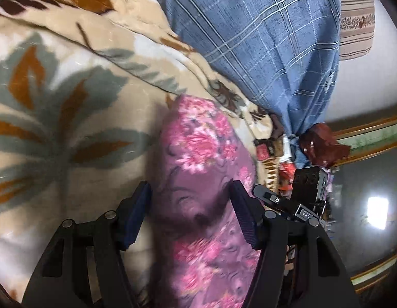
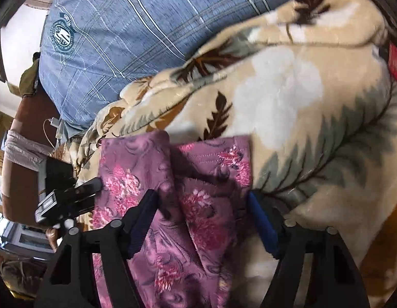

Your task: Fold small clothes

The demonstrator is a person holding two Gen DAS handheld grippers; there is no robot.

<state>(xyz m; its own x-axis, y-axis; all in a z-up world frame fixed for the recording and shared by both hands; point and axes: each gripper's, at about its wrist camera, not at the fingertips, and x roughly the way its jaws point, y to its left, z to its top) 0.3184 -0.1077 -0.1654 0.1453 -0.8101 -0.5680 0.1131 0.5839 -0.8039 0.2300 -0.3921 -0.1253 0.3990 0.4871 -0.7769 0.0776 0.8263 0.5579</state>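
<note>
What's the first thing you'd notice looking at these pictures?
The purple cloth with pink flowers jumps out, lying folded on a big cream blanket with leaf patterns. Behind them sits a blue checked pillow. The right tool and left tool stand open over the cloth.

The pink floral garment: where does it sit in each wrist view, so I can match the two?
Left wrist view: pink floral garment runs up the lower centre, between the open fingers.
Right wrist view: lower centre-left, folded over itself, between the open fingers.
Shared landmark: blue plaid pillow at the top of both.
</note>
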